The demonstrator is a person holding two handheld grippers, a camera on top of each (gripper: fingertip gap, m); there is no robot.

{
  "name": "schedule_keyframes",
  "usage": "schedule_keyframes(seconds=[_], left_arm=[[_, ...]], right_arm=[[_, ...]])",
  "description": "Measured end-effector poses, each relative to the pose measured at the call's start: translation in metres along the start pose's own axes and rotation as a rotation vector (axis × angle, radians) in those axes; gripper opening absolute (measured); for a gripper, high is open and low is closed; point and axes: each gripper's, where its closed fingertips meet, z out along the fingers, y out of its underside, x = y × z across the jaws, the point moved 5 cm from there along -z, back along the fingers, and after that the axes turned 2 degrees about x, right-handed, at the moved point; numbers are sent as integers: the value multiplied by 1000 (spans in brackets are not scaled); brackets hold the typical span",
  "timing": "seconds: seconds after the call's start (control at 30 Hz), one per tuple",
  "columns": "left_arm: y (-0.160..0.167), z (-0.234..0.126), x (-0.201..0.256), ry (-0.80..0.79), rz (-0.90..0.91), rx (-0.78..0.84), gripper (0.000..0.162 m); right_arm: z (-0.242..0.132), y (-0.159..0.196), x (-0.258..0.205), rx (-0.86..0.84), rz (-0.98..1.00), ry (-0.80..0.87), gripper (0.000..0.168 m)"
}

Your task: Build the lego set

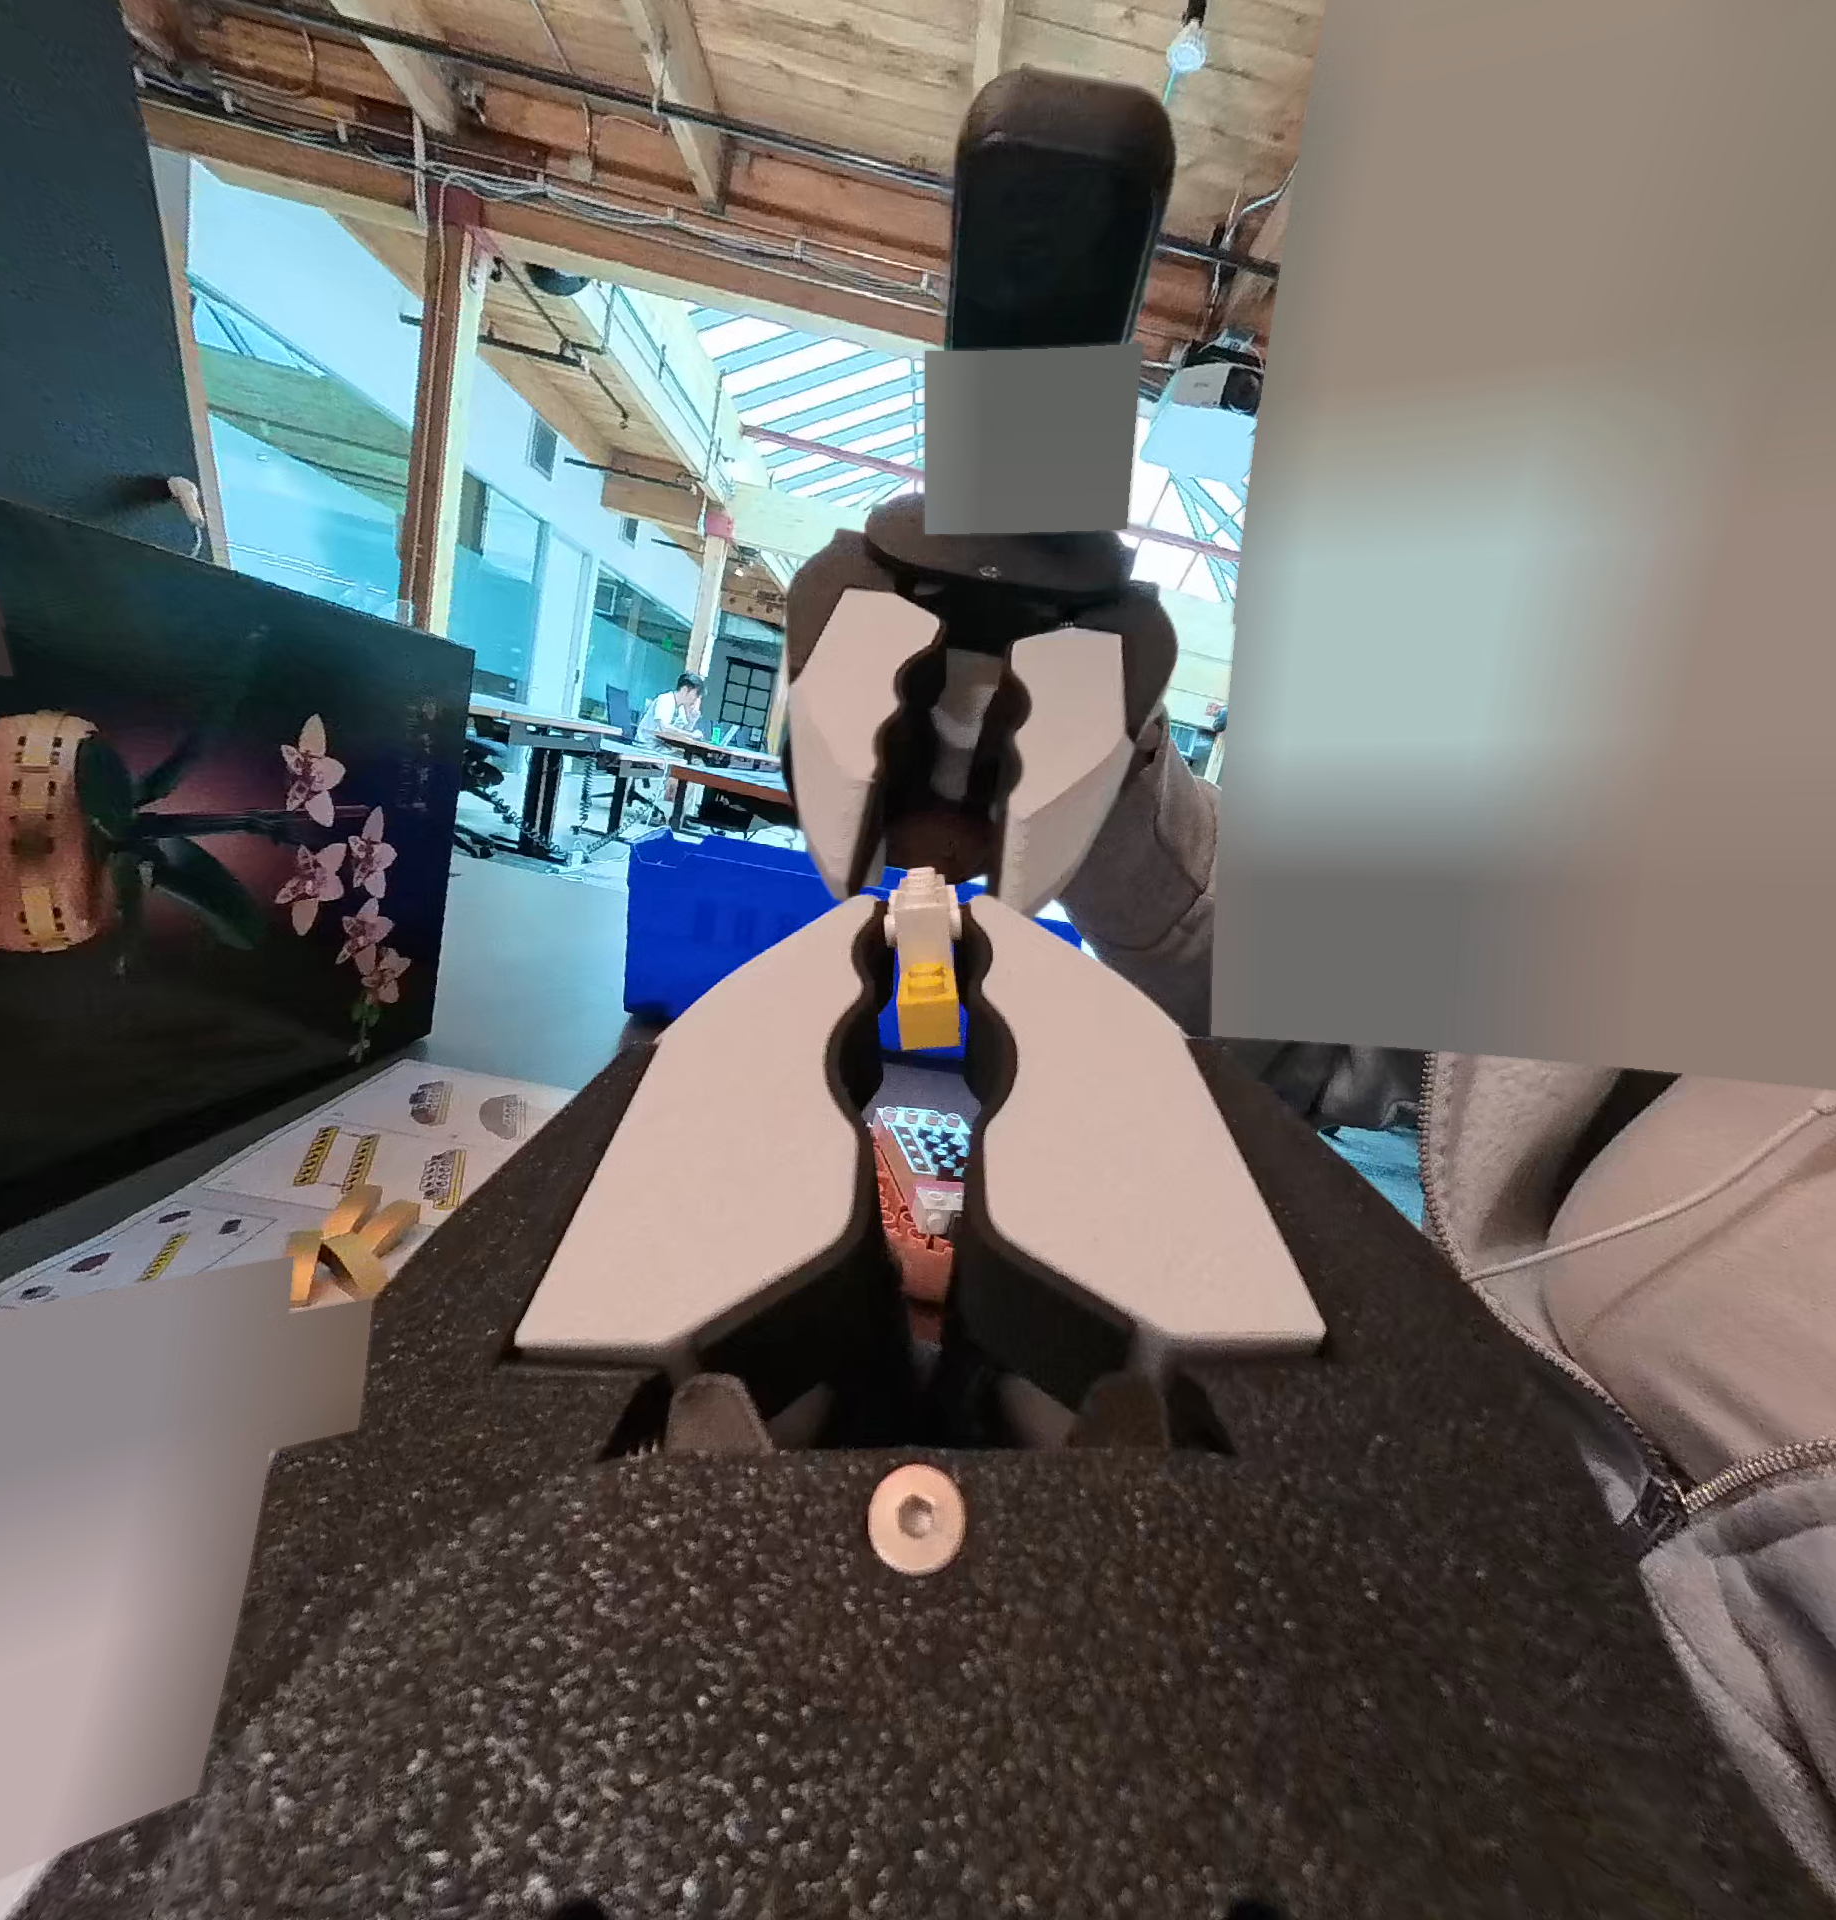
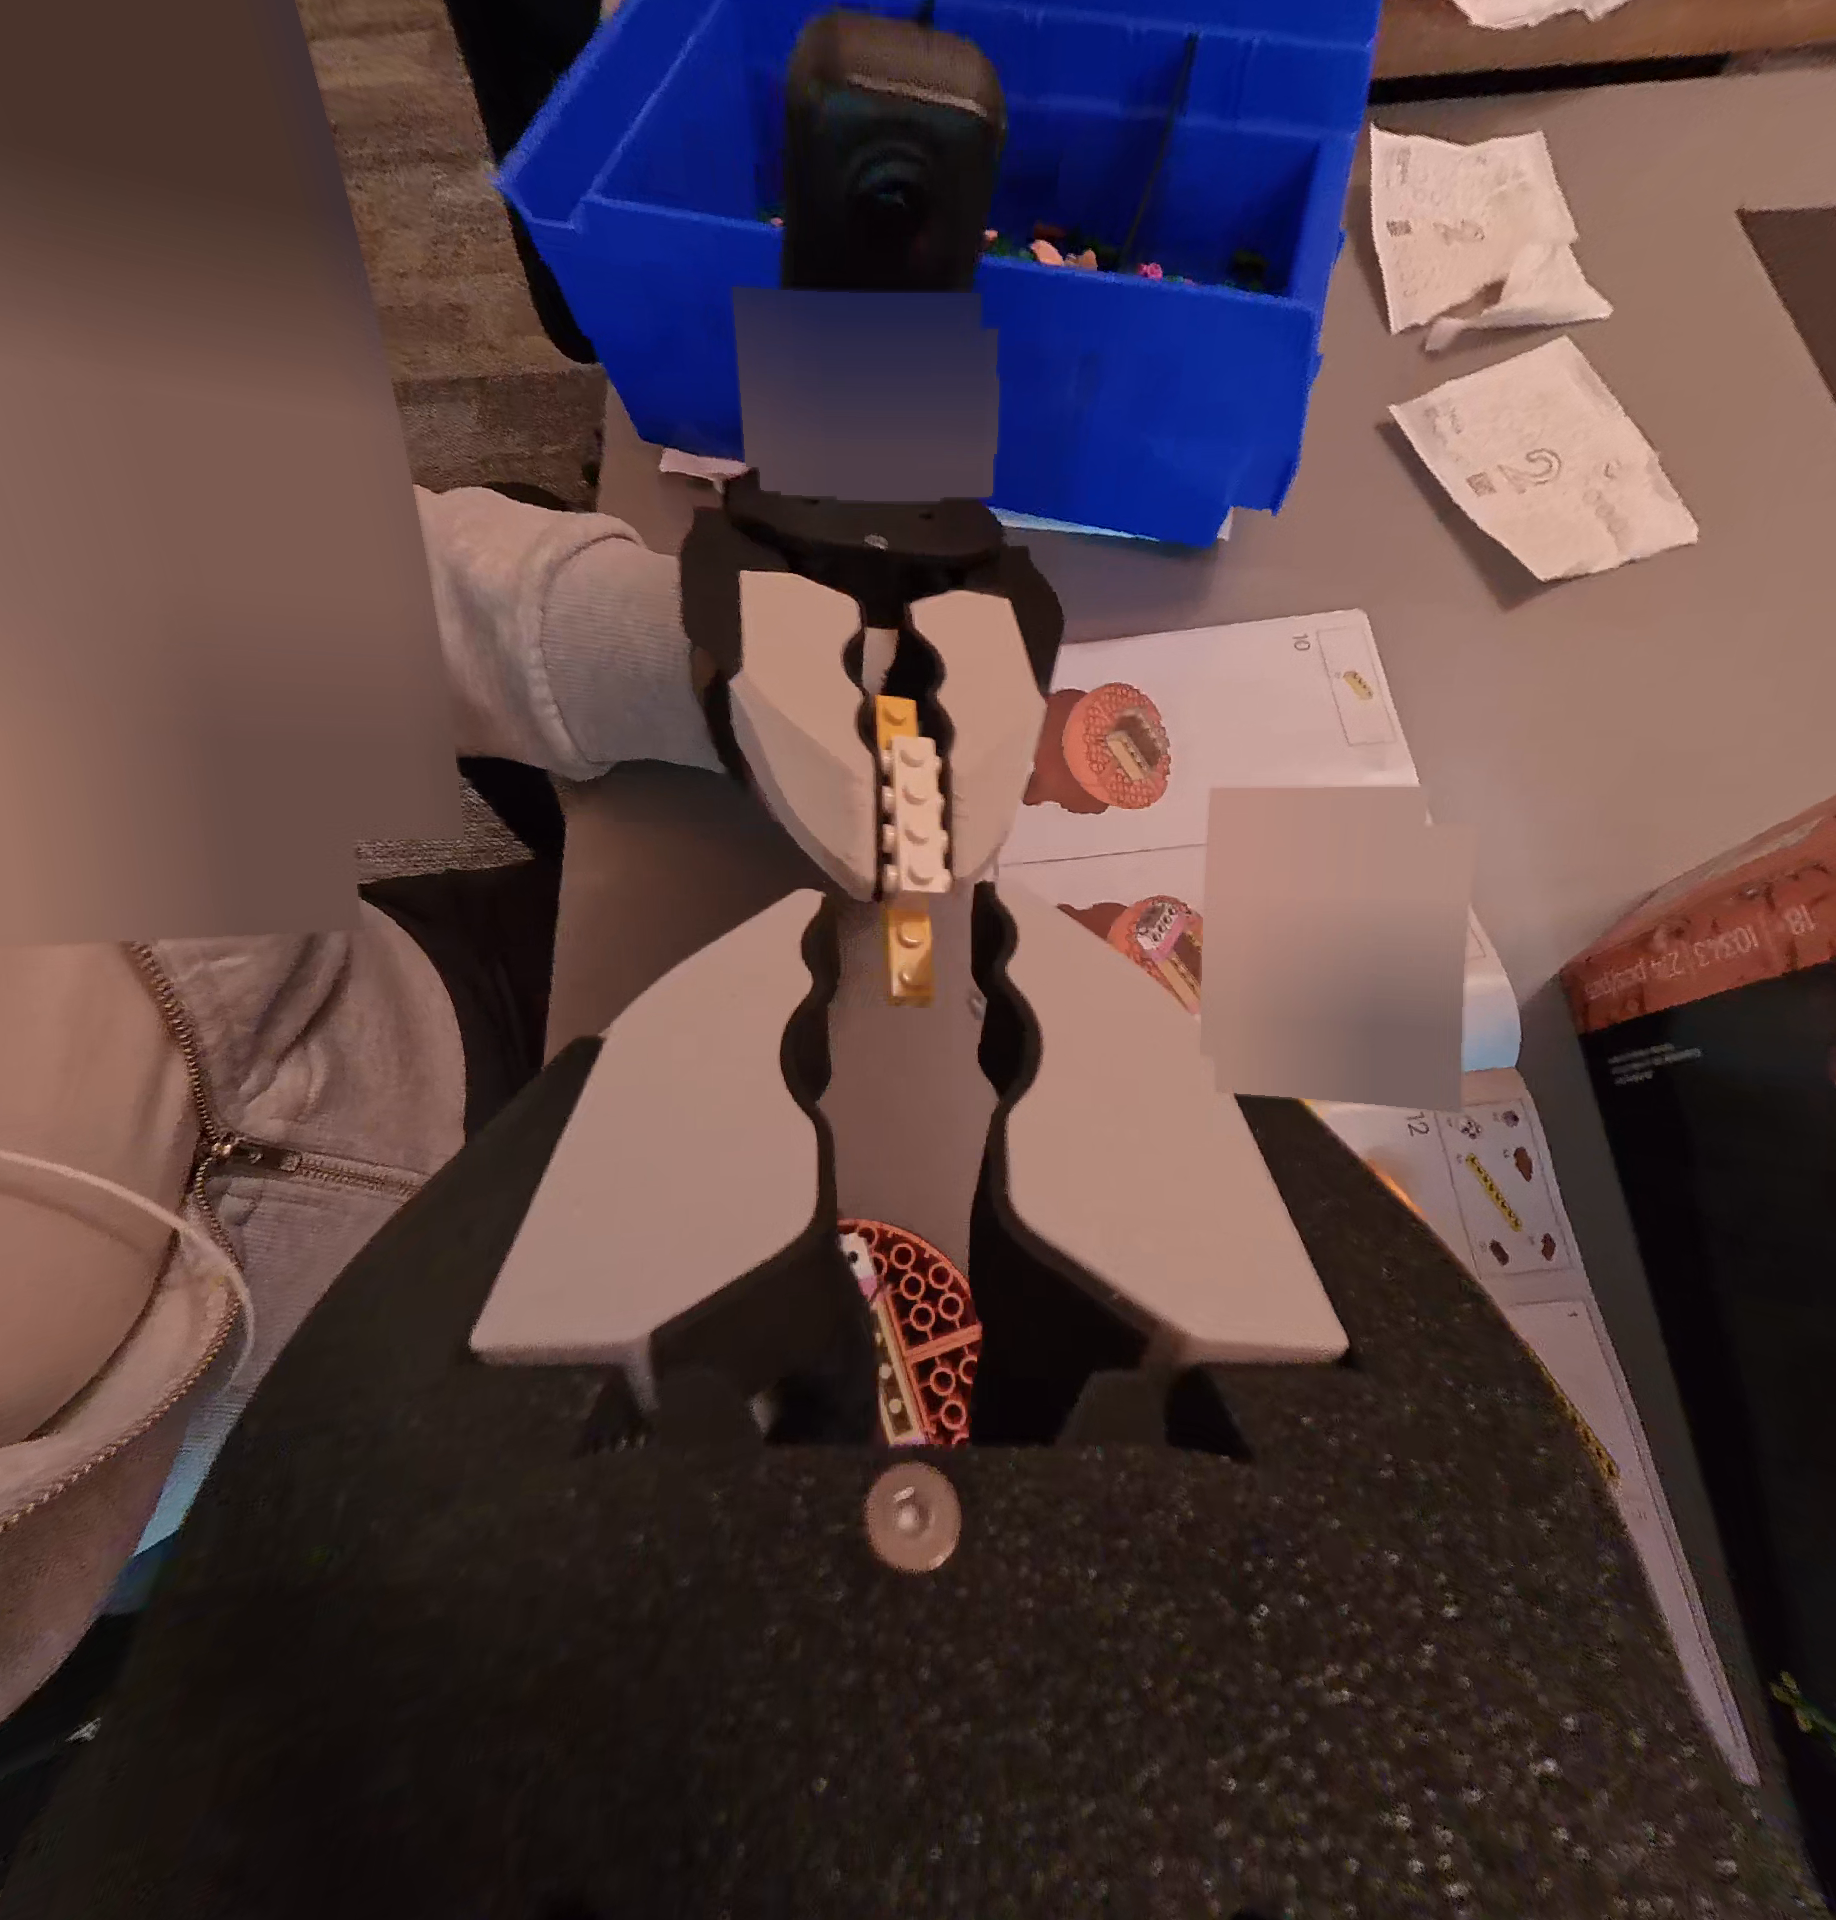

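Note:
My left gripper (image 1: 919, 914) is shut on a small lego assembly, a yellow plate (image 1: 929, 1003) with a white plate (image 1: 924, 904) on it, held in the air. In the right wrist view the same assembly (image 2: 919, 821) shows pinched in the left gripper (image 2: 914, 883), its yellow end (image 2: 909, 961) sticking out. My right gripper (image 2: 909, 902) faces it tip to tip, with its jaws apart around that yellow end and not touching it. The right gripper also shows in the left wrist view (image 1: 933, 883). A round salmon lego base (image 2: 929, 1320) lies on the table below.
A blue bin (image 2: 1101, 343) of loose pieces stands beyond the grippers. The open instruction booklet (image 2: 1257, 707) lies to the right, with crumpled paper bags (image 2: 1537, 478) farther back. The dark set box (image 1: 197, 852) stands on the left. A person's grey hoodie (image 2: 145, 1195) is close by. The grippers are tip to tip, or close to it.

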Motion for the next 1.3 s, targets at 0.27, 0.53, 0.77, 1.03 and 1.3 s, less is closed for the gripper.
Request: schedule_keyframes(seconds=[0.27, 0.53, 0.77, 1.03, 1.3], left_arm=[[-3, -16, -18, -135, 82, -66, 10], [-3, -26, -33, -266, 192, -141, 11], [-6, -21, -28, -241, 197, -79, 11], [-7, -19, -5, -148, 246, -17, 11], [11, -34, 25, -108, 215, -61, 11]], right_arm=[[-12, 4, 13, 56, -44, 90, 18], [-31, 47, -82, 26, -43, 50, 14], [-18, 152, -145, -168, 79, 256, 22], [22, 159, -139, -27, 186, 447, 20], [35, 165, -132, -50, 239, 400, 8]])
